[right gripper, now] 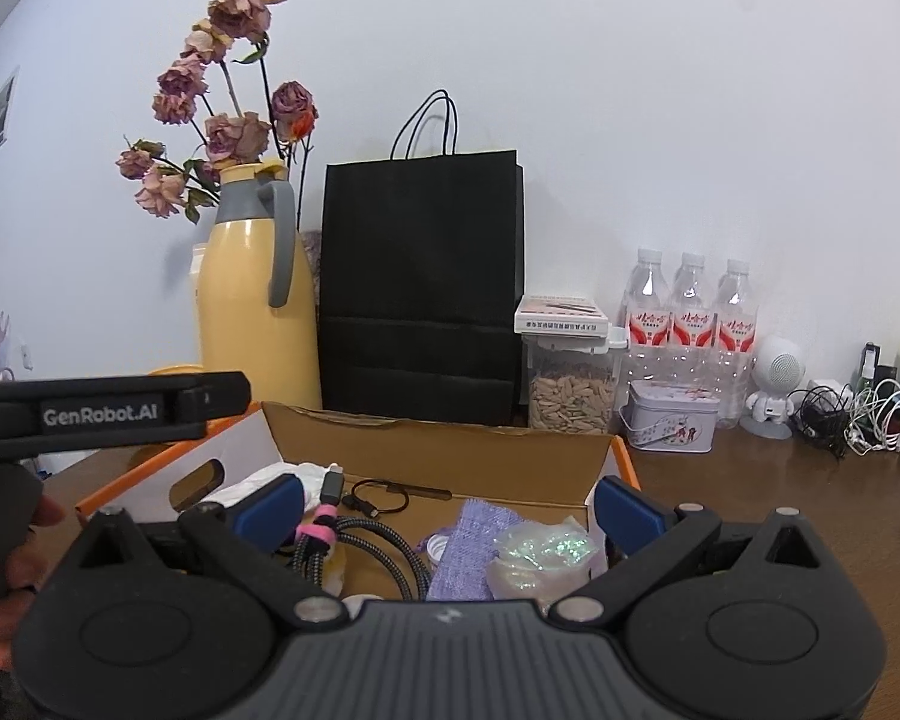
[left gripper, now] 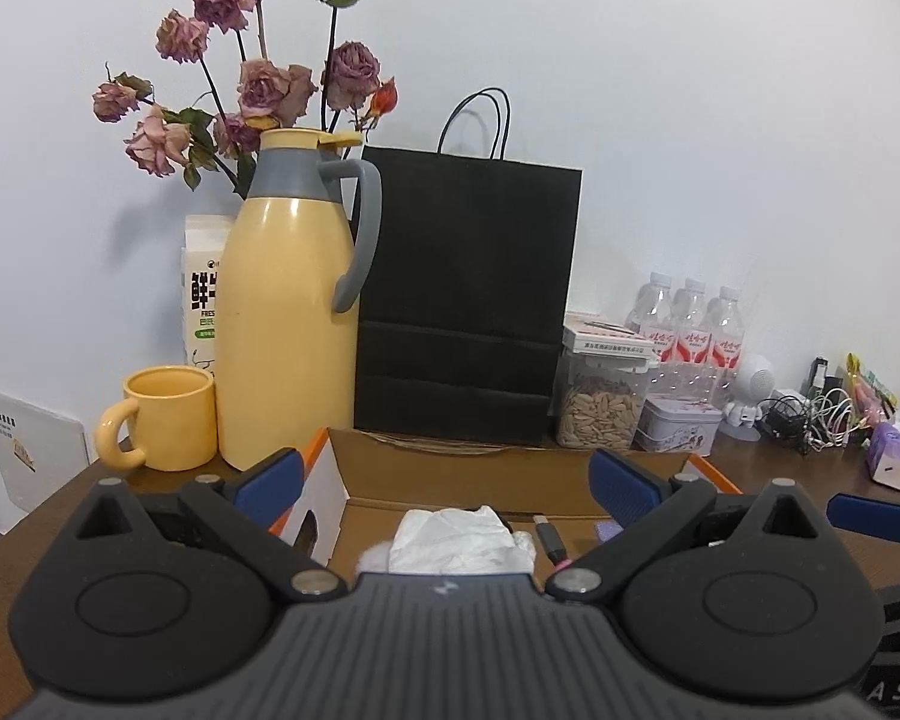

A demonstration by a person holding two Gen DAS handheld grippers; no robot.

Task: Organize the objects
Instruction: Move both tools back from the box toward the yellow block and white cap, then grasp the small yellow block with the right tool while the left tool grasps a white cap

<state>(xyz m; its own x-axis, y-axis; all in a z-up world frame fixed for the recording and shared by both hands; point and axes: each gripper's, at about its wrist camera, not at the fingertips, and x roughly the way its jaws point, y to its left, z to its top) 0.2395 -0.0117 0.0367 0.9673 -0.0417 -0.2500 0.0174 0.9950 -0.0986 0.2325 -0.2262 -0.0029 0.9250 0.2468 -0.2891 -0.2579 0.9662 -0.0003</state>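
Both my left tool [left gripper: 444, 489] and right tool [right gripper: 449, 507] hang released, empty, above the open orange-edged cardboard box [right gripper: 450, 438] collecting the table's loose clutter.

Open cardboard box [right gripper: 444, 450] just ahead of the tool, holding braided cable [right gripper: 384, 546], crumpled tissue [left gripper: 456, 540], purple cloth [right gripper: 468, 546], glittery bag [right gripper: 540, 552].

Pale wall [left gripper: 690, 90], brown table [right gripper: 780, 510].

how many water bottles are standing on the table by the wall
3 water bottles, side by side against the wall, right of the seed jar, behind the tin. More could be hidden behind them.
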